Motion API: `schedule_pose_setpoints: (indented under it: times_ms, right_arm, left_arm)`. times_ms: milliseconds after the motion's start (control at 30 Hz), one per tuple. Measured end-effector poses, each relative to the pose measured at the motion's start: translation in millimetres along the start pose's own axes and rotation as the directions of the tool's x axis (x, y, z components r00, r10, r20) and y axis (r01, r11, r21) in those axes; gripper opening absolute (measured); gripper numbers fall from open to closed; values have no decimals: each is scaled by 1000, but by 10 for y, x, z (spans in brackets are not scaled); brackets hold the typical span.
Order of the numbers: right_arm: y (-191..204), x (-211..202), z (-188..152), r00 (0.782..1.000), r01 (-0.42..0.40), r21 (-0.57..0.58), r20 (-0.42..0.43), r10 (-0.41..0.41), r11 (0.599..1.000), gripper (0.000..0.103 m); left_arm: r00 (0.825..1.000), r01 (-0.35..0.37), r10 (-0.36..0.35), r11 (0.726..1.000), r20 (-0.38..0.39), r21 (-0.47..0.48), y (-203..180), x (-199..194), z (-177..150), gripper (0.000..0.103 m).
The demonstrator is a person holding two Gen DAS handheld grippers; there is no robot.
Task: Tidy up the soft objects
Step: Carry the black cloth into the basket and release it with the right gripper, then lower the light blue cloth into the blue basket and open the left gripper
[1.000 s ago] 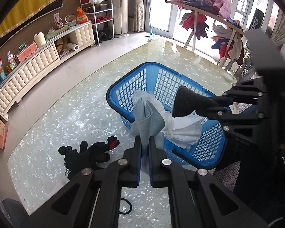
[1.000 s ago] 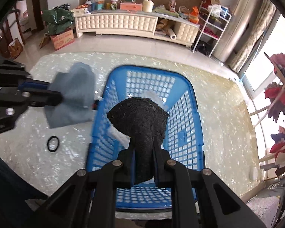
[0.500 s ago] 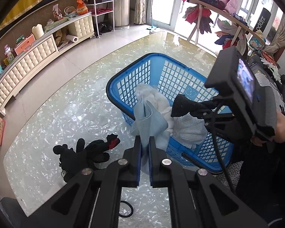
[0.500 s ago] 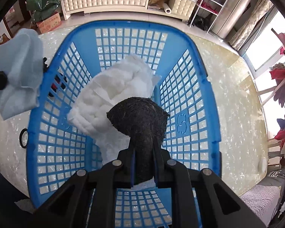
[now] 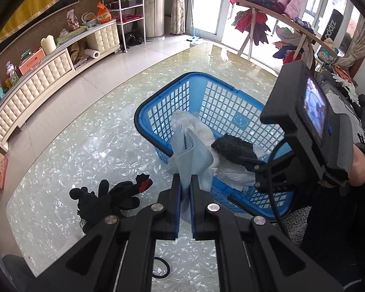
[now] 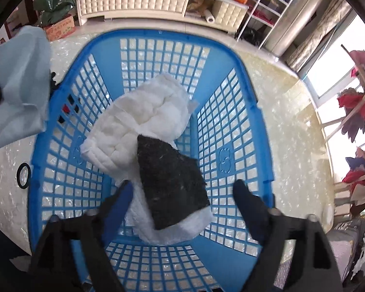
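A cream tufted cabinet (image 5: 31, 77) lines the far left wall. Daylight from tall windows (image 5: 206, 2) glosses the pale floor (image 5: 68, 141).

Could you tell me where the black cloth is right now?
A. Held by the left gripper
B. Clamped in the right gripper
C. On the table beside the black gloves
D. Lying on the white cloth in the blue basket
D: the black cloth lies on the white cloth inside the blue basket, free of the opening right gripper.

Black cloth (image 6: 170, 182) atop white towel (image 6: 143, 121) in blue basket (image 6: 255, 121); lt-blue cloth (image 5: 189, 155) outside, lifted.
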State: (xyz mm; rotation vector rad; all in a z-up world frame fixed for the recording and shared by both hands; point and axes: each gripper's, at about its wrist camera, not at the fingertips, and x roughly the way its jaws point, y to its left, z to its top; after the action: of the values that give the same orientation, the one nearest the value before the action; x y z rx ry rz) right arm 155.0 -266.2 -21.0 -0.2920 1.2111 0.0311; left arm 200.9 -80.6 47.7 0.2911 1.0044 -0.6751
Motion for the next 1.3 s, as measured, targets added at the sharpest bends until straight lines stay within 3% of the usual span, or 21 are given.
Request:
schedule_pose_setpoints:
  times_ms: [200,600,1100,1300]
  right_arm:
    - [-24,-254,-91,998,18,-9,68,-17,1000,102]
    - [-218,-508,-292,989,22,12,146,-23,1000,102]
    - [-504,-385,-550,988,-59,92,146,45,994,102]
    - [-550,-344,-579,985,-104,98,151,88,990,103]
  left_arm:
    - [1000,5,-6,1000,28,21,-98,-101,44,5]
    - [995,55,-62,994,77,89,-495,-219,173,5]
    - [993,94,-82,985,-84,146,-799,555,126,5]
    - [992,105,-92,983,-91,153,-831,776,118,5]
